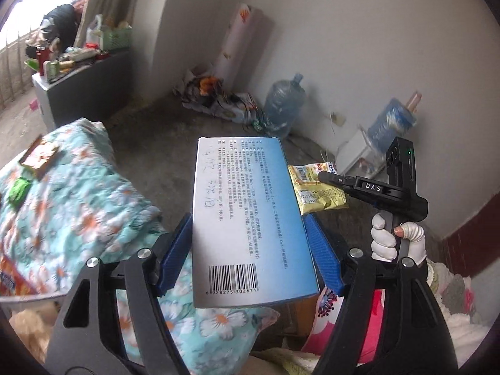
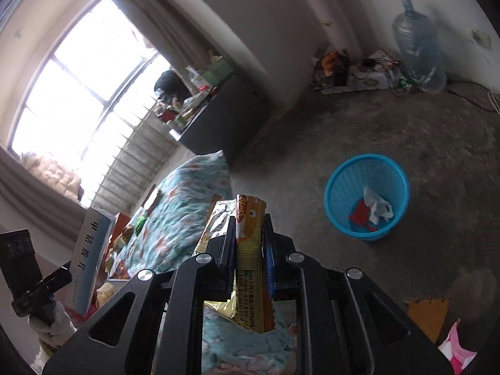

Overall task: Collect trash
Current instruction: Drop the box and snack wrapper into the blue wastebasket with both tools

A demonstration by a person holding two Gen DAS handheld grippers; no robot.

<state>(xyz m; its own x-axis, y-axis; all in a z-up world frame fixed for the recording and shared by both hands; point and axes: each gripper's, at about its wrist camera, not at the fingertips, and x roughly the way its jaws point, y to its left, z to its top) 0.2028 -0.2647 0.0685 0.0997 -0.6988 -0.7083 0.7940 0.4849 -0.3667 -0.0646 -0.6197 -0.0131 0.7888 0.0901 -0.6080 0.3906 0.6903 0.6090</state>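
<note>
Blue box: the left gripper (image 1: 250, 237) holds a flat blue and white box (image 1: 247, 218) with a barcode; its blue jaws press on both long sides.
Snack wrapper: the right gripper (image 2: 248, 247) has its jaws closed tight on a yellow and orange snack wrapper (image 2: 250, 250), which sticks out above and below them.
Trash bin: a blue basket (image 2: 343, 175) stands on the grey floor (image 2: 422, 131) at about 2 o'clock from the wrapper, well apart. White and red scraps (image 2: 373, 209) lie inside it.
Bed: a flowery blue blanket (image 1: 62, 187) lies under both grippers, with small packets on it.
Hand: a white-gloved right hand (image 1: 387, 240) holds the right gripper's handle.
Far off: a big water bottle (image 2: 418, 43) leans by the wall at 1 o'clock.
</note>
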